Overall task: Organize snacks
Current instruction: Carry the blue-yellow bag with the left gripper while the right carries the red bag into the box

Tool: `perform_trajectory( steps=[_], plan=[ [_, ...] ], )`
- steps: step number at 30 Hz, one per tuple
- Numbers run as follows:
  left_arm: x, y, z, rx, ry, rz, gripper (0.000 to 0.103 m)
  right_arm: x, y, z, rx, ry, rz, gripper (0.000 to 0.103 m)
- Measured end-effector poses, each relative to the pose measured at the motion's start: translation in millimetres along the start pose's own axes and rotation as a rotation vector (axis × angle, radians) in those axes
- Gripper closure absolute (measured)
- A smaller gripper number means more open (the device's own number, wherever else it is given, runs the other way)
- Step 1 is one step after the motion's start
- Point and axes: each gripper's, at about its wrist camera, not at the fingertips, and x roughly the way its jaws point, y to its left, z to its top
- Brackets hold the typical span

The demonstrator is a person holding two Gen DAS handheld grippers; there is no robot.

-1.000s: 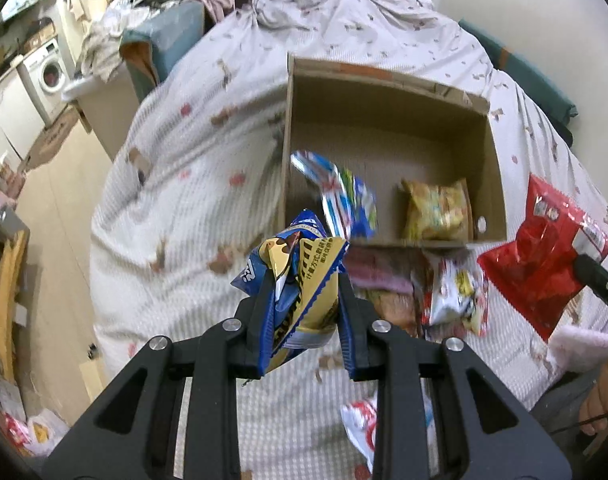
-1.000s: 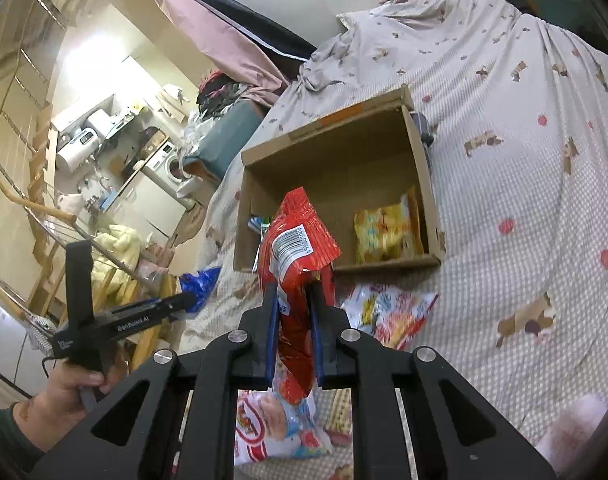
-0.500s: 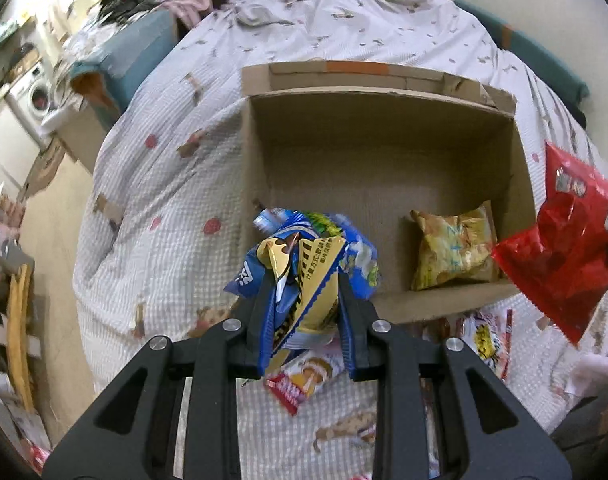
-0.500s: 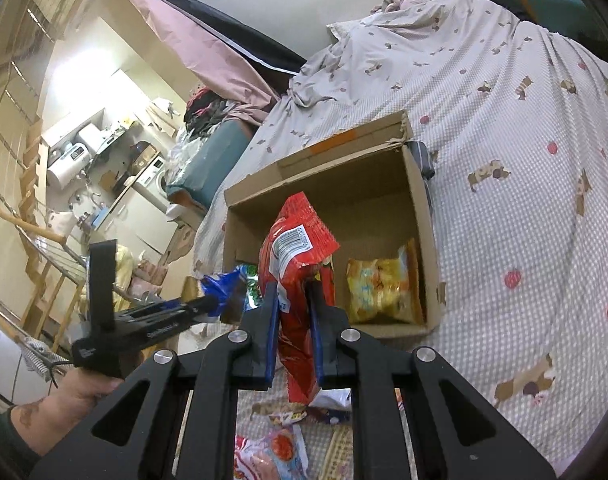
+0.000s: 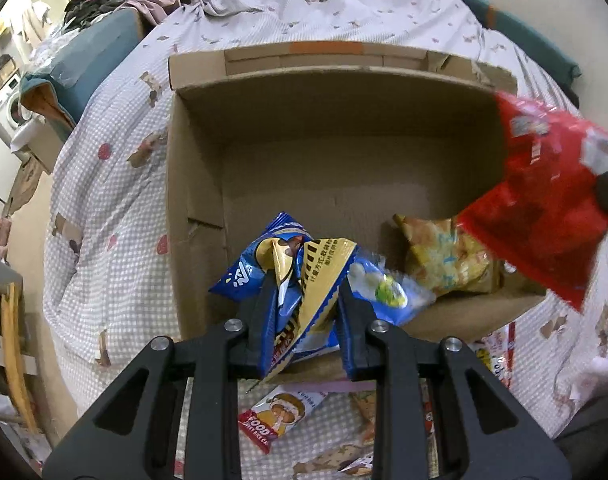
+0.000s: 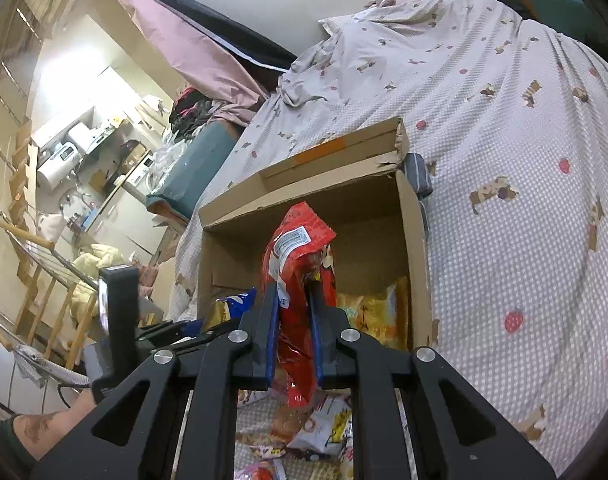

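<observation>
Two grippers each clamp a snack: your left gripper [image 5: 305,312] pinches the blue-and-gold packet [image 5: 300,276] above the near-left corner of the cardboard box [image 5: 196,184], your right gripper [image 6: 294,328] the red bag [image 6: 300,256] over its near edge, both held high, likely for dropping beside the yellow packet [image 5: 447,256] inside

Patterned bedspread [image 5: 116,216] w/ dots & animal prints, rumpled at far end. Teal cushion [image 5: 76,68] beside bed, dark clothes pile [image 6: 192,110] behind it. Pink curtain [image 6: 184,44] hanging above. Washing machine [image 5: 4,106] at far left. Wooden railing [image 6: 36,280] lower left.
</observation>
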Motion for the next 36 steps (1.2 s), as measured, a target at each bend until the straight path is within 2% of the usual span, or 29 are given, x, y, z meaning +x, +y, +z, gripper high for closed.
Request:
perform_trajectory(
  steps=[4, 7, 10, 14, 26, 31, 36],
  plan=[
    [9, -3, 1, 0.001, 0.034, -0.046, 0.081, 20, -2, 1, 0.006, 0.034, -0.01, 0.089],
    [13, -5, 2, 0.012, 0.017, -0.026, 0.081, 35, -2, 3, 0.006, 0.054, -0.013, 0.089],
    [13, -2, 6, -0.013, 0.013, -0.062, 0.081, 52, -4, 2, 0.014, 0.086, -0.023, 0.089],
    [5, -5, 11, 0.005, -0.035, -0.038, 0.081, 69, -7, -2, 0.033, 0.126, -0.017, 0.089],
    [9, -2, 20, -0.022, -0.034, -0.021, 0.08, 81, -10, -3, 0.04, 0.151, -0.032, 0.089],
    [10, 4, 18, -0.055, -0.027, -0.027, 0.08, 83, -2, -4, -0.028, 0.154, -0.102, 0.085],
    [8, 8, 15, -0.069, -0.027, -0.032, 0.08, 80, 6, -6, -0.078, 0.143, -0.12, 0.085]
  ],
)
